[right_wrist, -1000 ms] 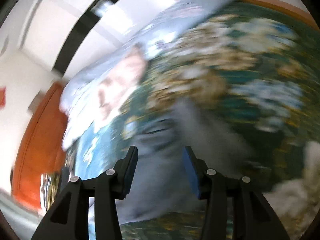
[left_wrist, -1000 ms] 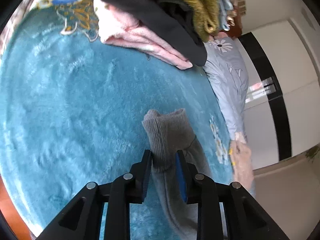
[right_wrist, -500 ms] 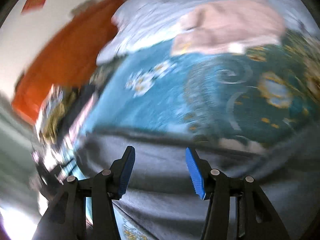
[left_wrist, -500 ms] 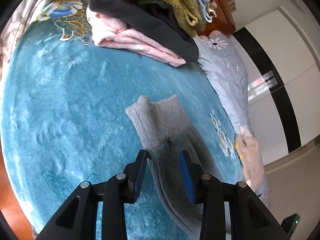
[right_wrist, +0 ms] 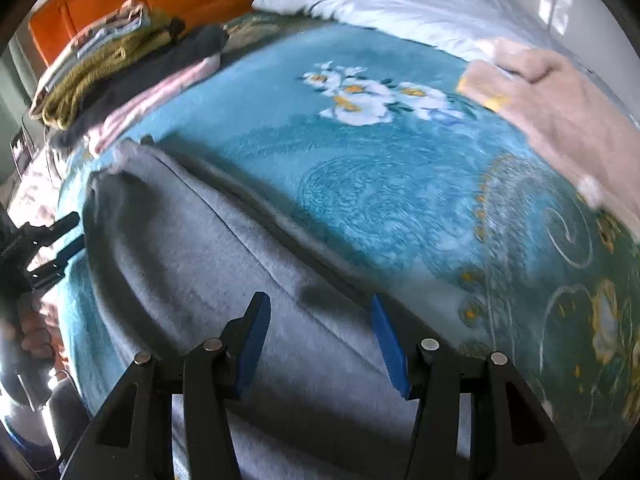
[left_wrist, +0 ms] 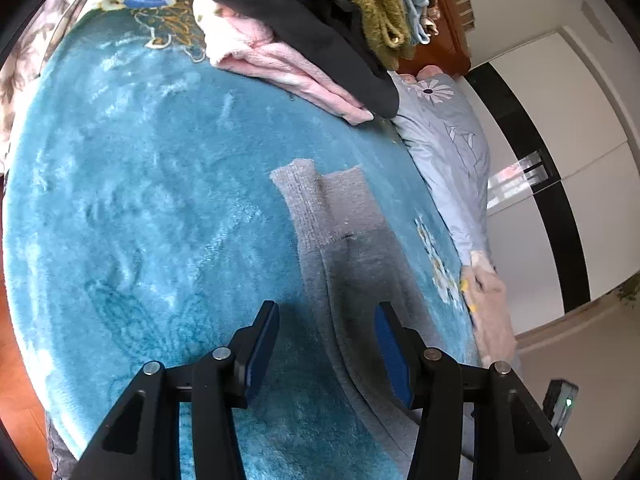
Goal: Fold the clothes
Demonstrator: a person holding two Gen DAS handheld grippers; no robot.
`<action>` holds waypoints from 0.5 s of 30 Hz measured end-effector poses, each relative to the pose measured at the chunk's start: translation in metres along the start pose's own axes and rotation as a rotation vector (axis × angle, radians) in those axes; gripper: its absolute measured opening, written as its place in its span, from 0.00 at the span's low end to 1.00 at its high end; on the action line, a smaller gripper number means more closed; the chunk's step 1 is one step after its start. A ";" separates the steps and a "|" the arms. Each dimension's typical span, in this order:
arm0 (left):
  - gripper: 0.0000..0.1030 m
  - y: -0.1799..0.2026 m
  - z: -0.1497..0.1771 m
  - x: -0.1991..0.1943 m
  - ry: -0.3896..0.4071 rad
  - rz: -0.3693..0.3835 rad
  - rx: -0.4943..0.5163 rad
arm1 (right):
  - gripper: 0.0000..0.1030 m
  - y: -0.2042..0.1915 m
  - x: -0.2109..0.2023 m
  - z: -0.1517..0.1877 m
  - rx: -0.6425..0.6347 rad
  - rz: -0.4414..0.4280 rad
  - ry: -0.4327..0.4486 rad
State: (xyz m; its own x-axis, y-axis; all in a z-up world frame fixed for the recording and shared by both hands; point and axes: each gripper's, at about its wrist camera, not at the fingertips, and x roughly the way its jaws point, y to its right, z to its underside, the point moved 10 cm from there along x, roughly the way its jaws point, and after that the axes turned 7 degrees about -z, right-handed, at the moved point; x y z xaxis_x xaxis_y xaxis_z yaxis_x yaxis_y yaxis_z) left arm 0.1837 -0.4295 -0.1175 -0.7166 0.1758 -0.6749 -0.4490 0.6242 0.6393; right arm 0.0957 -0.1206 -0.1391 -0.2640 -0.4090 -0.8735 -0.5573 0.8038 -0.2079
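Two pairs of blue-padded fingers stand spread with nothing between them. The left gripper point(left_wrist: 326, 350) hangs over the long grey stretch of the grey garment point(left_wrist: 344, 240), its jaws apart on either side of the cloth and not touching it as far as the left wrist view shows. The right gripper point(right_wrist: 318, 340) is likewise wide apart above the broad part of the same garment point(right_wrist: 224, 280), clear of the fabric.

The garment lies flat on the teal blanket point(left_wrist: 160, 200). Its ribbed cuffs point(left_wrist: 316, 196) sit side by side at the far end, so it looks to be a pair of jogging trousers with one leg laid along or over the other. That would fit a lengthwise fold already made, with the crosswise folds left; it would equally fit trousers merely spread out and smoothed for folding. The right wrist view is blurred, so the edges do not settle it.

Farther out, a stack of clothes point(left_wrist: 320, 20) in pink, black and olive sits near the headboard, and a pale pink garment point(right_wrist: 560, 108) lies at the blanket's edge beside a light blue duvet point(left_wrist: 448, 148). Whether those are finished pieces or waiting ones I cannot tell.

No brand, label or legible writing shows anywhere.
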 end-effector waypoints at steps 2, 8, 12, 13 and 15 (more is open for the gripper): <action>0.52 0.001 0.001 0.000 -0.003 0.000 0.007 | 0.52 -0.003 0.009 -0.003 -0.026 -0.003 -0.029; 0.53 -0.001 0.003 -0.002 -0.012 0.001 0.001 | 0.36 -0.020 0.023 0.000 -0.144 0.014 -0.107; 0.53 -0.002 0.003 -0.004 -0.010 -0.001 0.001 | 0.12 -0.029 0.026 0.011 -0.248 0.085 -0.147; 0.53 -0.002 0.003 -0.005 -0.011 0.000 0.003 | 0.08 -0.029 0.025 0.010 -0.256 0.093 -0.150; 0.53 -0.002 0.003 -0.006 -0.012 0.001 0.005 | 0.05 -0.030 0.022 0.008 -0.270 0.110 -0.155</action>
State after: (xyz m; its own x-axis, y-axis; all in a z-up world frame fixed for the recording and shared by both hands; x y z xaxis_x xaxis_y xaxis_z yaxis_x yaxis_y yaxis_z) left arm 0.1904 -0.4294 -0.1162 -0.7110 0.1854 -0.6783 -0.4452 0.6281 0.6382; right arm 0.1127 -0.1498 -0.1553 -0.2233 -0.2388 -0.9450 -0.7262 0.6875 -0.0020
